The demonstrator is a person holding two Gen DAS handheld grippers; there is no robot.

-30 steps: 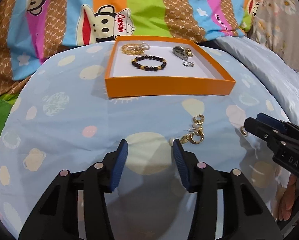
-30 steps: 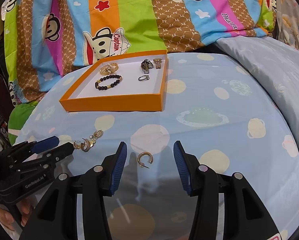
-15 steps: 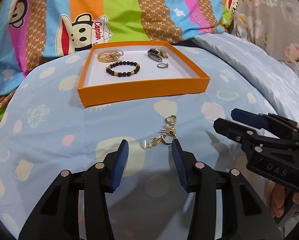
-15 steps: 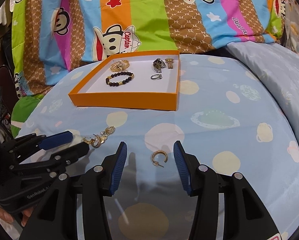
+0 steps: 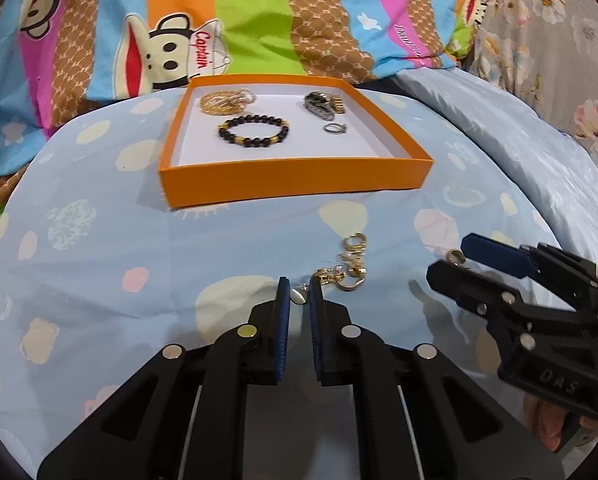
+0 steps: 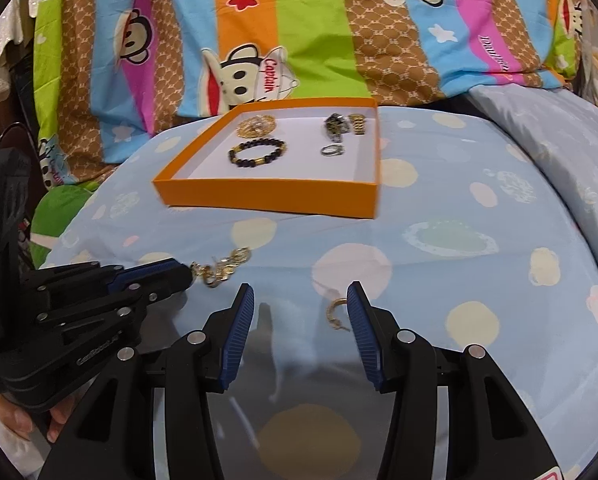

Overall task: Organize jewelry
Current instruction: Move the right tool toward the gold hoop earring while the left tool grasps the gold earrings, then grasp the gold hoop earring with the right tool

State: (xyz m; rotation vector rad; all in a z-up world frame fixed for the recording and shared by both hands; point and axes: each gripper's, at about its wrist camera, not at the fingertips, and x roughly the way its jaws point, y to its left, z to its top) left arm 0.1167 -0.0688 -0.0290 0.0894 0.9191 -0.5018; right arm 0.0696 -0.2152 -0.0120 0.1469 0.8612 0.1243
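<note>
Two patterned covers dress my bed (image 5: 99,248): dotted blue, striped monkeys behind. Tangled gold earrings (image 5: 349,266); left gripper (image 5: 297,298) fingers closing on their end, right gripper (image 6: 301,306) fingers apart around a hoop earring (image 6: 336,314).

Each camera sits close above its own fingers, looking forward and steeply down onto the bed (image 5: 99,248). Both views share the orange box (image 5: 295,184) (image 6: 267,194) ahead and the striped blanket (image 5: 255,16) (image 6: 315,28) behind; each catches the other gripper at its edge.
</note>
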